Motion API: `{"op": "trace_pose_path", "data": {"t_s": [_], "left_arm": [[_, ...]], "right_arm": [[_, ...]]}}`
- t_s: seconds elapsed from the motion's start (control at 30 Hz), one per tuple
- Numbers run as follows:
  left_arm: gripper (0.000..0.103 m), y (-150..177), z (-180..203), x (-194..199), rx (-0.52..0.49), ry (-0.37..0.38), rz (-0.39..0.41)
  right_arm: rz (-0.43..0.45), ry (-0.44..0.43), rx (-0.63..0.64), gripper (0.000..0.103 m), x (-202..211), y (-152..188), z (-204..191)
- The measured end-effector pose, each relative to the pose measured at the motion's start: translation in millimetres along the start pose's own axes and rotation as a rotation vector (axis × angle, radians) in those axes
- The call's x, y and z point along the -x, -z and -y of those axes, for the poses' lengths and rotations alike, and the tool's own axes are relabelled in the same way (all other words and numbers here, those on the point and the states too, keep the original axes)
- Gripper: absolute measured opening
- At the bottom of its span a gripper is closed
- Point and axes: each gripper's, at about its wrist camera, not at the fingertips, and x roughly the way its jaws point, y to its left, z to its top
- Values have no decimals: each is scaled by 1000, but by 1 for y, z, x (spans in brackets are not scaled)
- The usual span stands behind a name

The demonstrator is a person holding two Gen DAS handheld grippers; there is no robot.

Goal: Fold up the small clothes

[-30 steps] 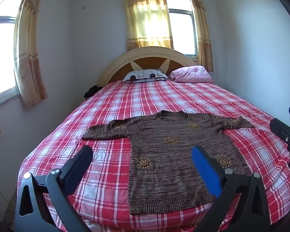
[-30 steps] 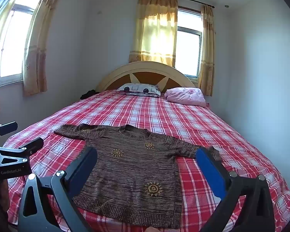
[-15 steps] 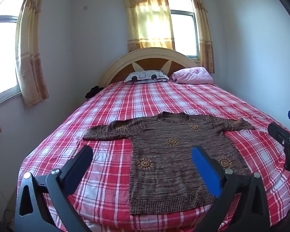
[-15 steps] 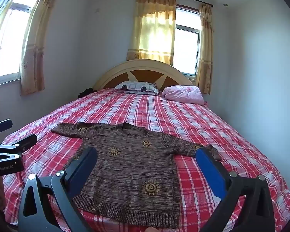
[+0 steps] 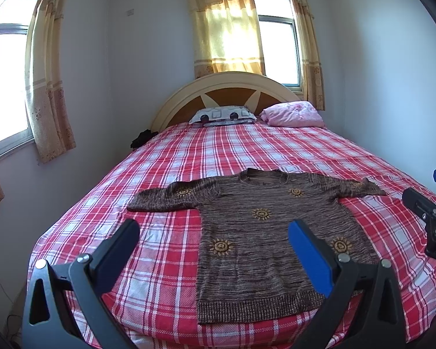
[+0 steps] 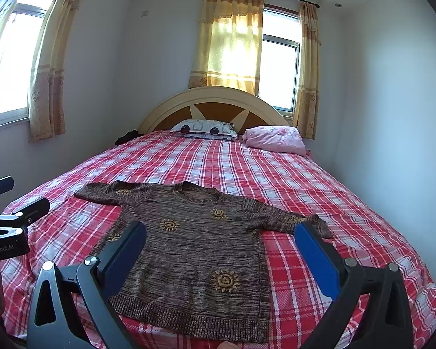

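A small brown knit sweater (image 5: 264, 226) with yellow sun patterns lies flat and spread out, sleeves extended, near the foot of the bed; it also shows in the right wrist view (image 6: 194, 250). My left gripper (image 5: 215, 241) is open and empty, held above the sweater's left side and hem. My right gripper (image 6: 221, 244) is open and empty, held above the sweater's lower half. The right gripper shows at the right edge of the left wrist view (image 5: 430, 218), and the left gripper at the left edge of the right wrist view (image 6: 8, 221).
The bed has a red and white plaid cover (image 5: 247, 151). A patterned pillow (image 5: 222, 115) and a pink bundle (image 5: 293, 113) lie by the headboard. A dark item (image 5: 141, 139) sits at the bed's far left edge. Walls stand close on both sides.
Both grippers have tilted slightly downward and stayed open; the view has shifted a little. The sweater has not moved.
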Motion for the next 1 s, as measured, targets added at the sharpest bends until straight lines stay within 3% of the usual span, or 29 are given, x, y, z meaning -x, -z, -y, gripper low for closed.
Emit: {"op": "trace_pose_path", "data": {"t_s": [1.0], "left_arm": [[103,0,-8,-4,22,-12,0]], "right_arm": [[-11,1,-9,102,-4,3,0]]}}
